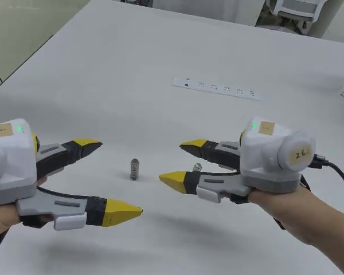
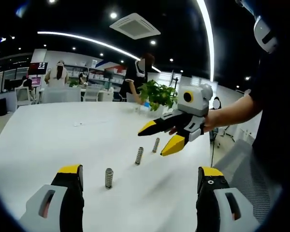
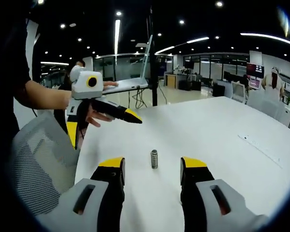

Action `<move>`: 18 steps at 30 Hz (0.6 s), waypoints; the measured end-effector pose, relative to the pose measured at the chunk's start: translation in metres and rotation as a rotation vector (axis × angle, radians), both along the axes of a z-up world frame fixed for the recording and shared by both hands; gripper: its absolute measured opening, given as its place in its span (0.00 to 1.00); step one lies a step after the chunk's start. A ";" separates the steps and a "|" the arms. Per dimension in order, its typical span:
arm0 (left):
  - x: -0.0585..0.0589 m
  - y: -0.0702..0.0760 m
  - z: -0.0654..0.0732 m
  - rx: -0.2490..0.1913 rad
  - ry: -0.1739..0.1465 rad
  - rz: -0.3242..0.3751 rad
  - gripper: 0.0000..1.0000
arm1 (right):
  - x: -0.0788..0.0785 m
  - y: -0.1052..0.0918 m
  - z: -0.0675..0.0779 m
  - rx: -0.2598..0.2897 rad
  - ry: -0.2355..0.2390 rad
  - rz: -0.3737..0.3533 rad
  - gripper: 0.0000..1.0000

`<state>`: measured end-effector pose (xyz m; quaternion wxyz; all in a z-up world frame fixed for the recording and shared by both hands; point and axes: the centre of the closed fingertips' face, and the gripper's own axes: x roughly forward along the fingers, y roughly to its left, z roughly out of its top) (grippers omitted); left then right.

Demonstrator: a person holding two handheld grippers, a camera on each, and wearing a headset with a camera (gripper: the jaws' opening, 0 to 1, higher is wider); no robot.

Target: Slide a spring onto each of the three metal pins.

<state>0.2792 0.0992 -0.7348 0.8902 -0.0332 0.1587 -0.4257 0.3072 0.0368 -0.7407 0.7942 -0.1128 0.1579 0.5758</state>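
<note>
Three springs (image 2: 139, 155) stand upright on the white table (image 1: 160, 69); your left gripper (image 1: 118, 177) and right gripper (image 1: 172, 162) hover nearby, jaws spread wide, holding nothing.

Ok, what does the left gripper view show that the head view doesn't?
Left gripper view adds: all three upright springs in a row, a potted plant and people in the background. Head view adds: the hand holding the left gripper and a white chair past the table. Shared: the white table, the open right gripper, the left gripper's open jaws, and two of the springs.
</note>
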 end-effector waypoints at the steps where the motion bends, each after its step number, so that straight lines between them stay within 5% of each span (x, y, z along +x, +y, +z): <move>1: 0.000 -0.001 0.000 0.000 0.000 -0.001 0.96 | 0.003 -0.007 0.000 -0.022 -0.050 -0.014 0.45; 18: -0.003 -0.009 -0.003 -0.002 -0.005 -0.015 0.98 | -0.016 -0.063 -0.003 0.035 -0.009 -0.117 0.68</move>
